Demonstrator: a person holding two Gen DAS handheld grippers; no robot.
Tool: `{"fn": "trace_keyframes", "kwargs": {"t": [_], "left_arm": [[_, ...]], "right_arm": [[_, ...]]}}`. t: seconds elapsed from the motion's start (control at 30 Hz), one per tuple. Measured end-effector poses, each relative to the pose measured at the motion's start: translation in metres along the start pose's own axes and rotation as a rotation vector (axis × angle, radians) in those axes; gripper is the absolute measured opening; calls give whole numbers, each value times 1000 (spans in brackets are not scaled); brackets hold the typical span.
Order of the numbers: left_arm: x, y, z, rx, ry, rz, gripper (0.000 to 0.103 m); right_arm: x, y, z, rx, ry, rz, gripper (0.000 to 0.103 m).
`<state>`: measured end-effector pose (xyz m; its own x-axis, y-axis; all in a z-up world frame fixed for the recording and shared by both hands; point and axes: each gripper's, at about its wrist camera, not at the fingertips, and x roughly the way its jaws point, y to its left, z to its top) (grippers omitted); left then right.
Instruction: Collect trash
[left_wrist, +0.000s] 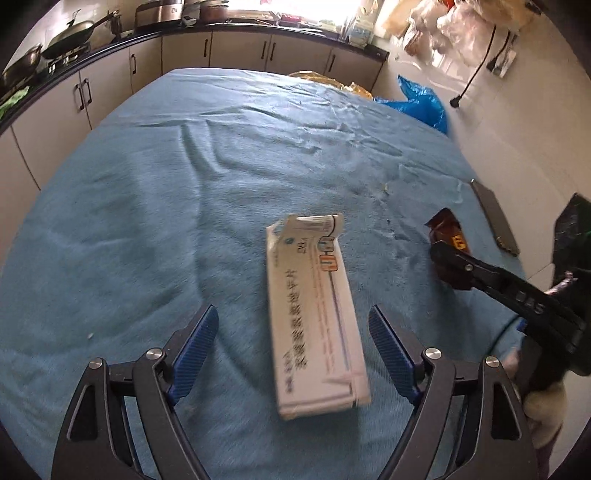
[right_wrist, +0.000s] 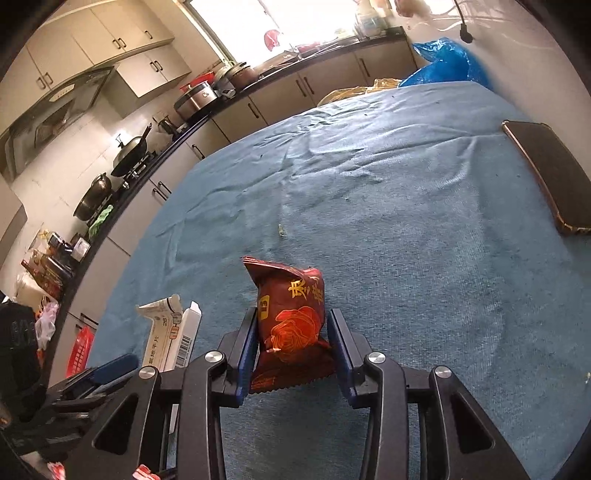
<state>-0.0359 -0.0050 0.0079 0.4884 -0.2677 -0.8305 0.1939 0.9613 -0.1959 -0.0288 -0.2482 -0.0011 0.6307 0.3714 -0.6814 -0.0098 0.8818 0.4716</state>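
A long white cardboard box (left_wrist: 314, 314) with an open end flap lies flat on the blue tablecloth (left_wrist: 147, 184). My left gripper (left_wrist: 292, 310) hovers over its near half, open, with a blue pad well clear of the box on each side. A dark red snack packet (right_wrist: 291, 314) with a rose print stands upright between the pads of my right gripper (right_wrist: 292, 314), which is shut on its lower half. In the left wrist view the packet (left_wrist: 447, 236) and the right gripper (left_wrist: 450, 262) are to the right of the box. The box (right_wrist: 170, 332) also shows left of the packet.
A dark flat phone-like slab (right_wrist: 550, 173) lies near the table's right edge. A blue plastic bag (left_wrist: 421, 99) and a yellow bag (left_wrist: 325, 79) sit beyond the far edge. A black bag (left_wrist: 572, 229) hangs at the right. Kitchen cabinets and a pan-laden counter (left_wrist: 74, 48) run behind.
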Motion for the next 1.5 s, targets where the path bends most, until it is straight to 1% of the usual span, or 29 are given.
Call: {"fn": "trace_keyframes", "kwargs": {"t": [0.13, 0.33, 0.43, 0.53, 0.57, 0.6, 0.63, 0.67, 0.8, 0.83, 0.87, 0.97, 1.03, 1.17, 1.23, 1.33, 1.5], "left_arm": [[6, -11, -1, 44, -18, 67, 82], [9, -21, -6, 111, -21, 132, 83], [8, -21, -7, 100, -23, 133, 85], [7, -20, -10, 80, -43, 135, 85], [6, -21, -12, 78, -54, 143, 82], [5, -21, -14, 77, -64, 159, 77], [2, -20, -15, 72, -75, 173, 59], [-1, -18, -15, 63, -86, 169, 49], [-13, 1, -14, -21, -55, 64, 49], [-20, 7, -15, -41, -59, 40, 50], [-25, 9, -18, -47, -68, 31, 50], [-49, 14, -27, -51, -112, 22, 50], [-62, 18, -33, -49, -128, 8, 50], [-76, 25, -45, -62, -135, -28, 50], [-82, 31, -51, -74, -139, -34, 50], [-91, 39, -56, -87, -153, -32, 50], [-105, 56, -61, -116, -176, 0, 50]], "right_arm": [[1, 0, 0, 3, -2, -2, 42], [1, -3, 1, 21, -3, 8, 42], [0, -4, 0, 25, -5, 8, 42], [0, -3, -1, 22, -6, 5, 42], [0, -3, -1, 19, -7, 2, 42], [0, -2, -1, 16, -8, -1, 42], [0, -2, -2, 13, -10, -3, 42], [0, -1, -2, 11, -10, -5, 42], [0, 2, -4, -7, -15, -20, 42], [0, 4, -4, -16, -18, -26, 41], [-1, 6, -5, -23, -22, -30, 41], [-2, 11, -6, -50, -37, -45, 41], [-3, 13, -7, -65, -44, -57, 41], [-5, 12, -8, -60, -51, -63, 41], [-6, 11, -9, -48, -56, -63, 41], [-7, 8, -8, -36, -60, -65, 41], [-5, 7, -8, -38, -44, -68, 41]]}}
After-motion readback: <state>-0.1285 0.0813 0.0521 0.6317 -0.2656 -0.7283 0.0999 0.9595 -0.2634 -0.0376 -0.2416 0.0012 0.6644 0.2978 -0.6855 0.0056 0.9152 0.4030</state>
